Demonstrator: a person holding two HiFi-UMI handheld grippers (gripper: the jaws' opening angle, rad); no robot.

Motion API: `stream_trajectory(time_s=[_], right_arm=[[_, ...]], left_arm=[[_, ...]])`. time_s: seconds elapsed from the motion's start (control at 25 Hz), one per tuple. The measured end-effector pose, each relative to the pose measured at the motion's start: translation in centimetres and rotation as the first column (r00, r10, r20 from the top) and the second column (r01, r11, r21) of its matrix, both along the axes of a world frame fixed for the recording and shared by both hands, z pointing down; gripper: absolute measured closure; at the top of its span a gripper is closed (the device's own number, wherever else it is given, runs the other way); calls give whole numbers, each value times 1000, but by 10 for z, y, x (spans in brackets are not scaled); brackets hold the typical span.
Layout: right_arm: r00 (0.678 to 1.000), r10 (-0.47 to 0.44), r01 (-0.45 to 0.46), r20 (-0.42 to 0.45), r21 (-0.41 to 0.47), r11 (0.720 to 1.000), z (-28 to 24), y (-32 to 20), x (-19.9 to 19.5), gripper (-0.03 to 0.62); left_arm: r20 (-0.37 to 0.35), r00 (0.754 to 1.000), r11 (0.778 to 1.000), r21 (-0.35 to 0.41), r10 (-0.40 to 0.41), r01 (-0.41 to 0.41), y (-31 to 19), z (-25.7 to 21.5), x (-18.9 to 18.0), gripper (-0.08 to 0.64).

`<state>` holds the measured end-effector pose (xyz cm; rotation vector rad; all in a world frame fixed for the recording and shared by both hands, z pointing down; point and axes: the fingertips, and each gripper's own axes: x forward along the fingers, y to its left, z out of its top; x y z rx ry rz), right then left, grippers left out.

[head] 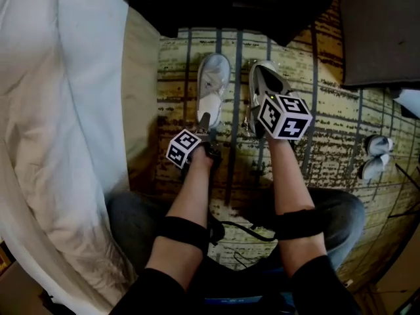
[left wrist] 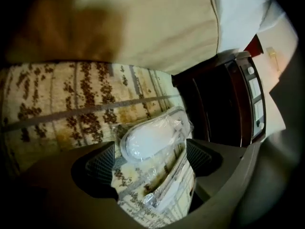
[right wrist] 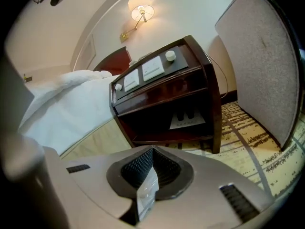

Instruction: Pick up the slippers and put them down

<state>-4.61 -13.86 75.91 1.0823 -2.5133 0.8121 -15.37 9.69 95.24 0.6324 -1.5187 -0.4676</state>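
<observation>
Two white slippers in clear plastic wrap are on the patterned carpet (head: 328,130). The left slipper (head: 213,84) lies flat, toe away from me. My left gripper (head: 205,122) is at its heel and stands open; in the left gripper view the wrapped slipper (left wrist: 147,140) lies between the spread pads (left wrist: 102,163) without being pressed. My right gripper (head: 257,120) is at the heel of the right slipper (head: 266,81). In the right gripper view this gripper (right wrist: 148,168) is shut on a fold of plastic wrap (right wrist: 145,197); the slipper itself is hidden below.
A bed with a white duvet (head: 59,110) fills the left side. A dark wooden nightstand (right wrist: 162,99) stands just beyond the slippers. A grey upholstered panel (head: 384,31) is at the far right, and another white pair (head: 375,155) lies on the carpet to the right.
</observation>
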Motion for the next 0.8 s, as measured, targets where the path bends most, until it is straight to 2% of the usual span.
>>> stream_trajectory(time_s=[0.08,0.24,0.32,0.4,0.48,0.56,0.72,0.8], right_arm=[[1000,-17,17,-4,-19,1000,-23,7,-1,586],[999,-37,36,-15,-51,998,-83,21,2,586],[999,-43,42,-26,-65,997,-119,26,4,586],[998,-50,47,-43,-72,996,-157,33,5,586],[997,-55,51,-56,-72,996,-200,40,5,586],[996,-58,54,-63,-67,996,-250,47,6,585],[995,-69,65,-74,-58,996,-354,67,15,584],[994,-76,72,-78,-52,996,-403,80,20,584]], left_arm=[[11,1000,999,-23,22,-21,2,-27,1,93],[75,994,996,28,84,-87,-6,-111,5,96],[113,984,987,64,137,-145,-14,-163,8,118],[152,966,970,95,209,-225,-20,-217,11,167],[197,944,949,119,266,-292,-22,-273,9,235],[256,915,926,134,313,-354,-22,-333,5,347],[372,838,869,138,398,-475,-15,-461,6,515],[418,798,838,137,434,-528,-8,-521,8,558]])
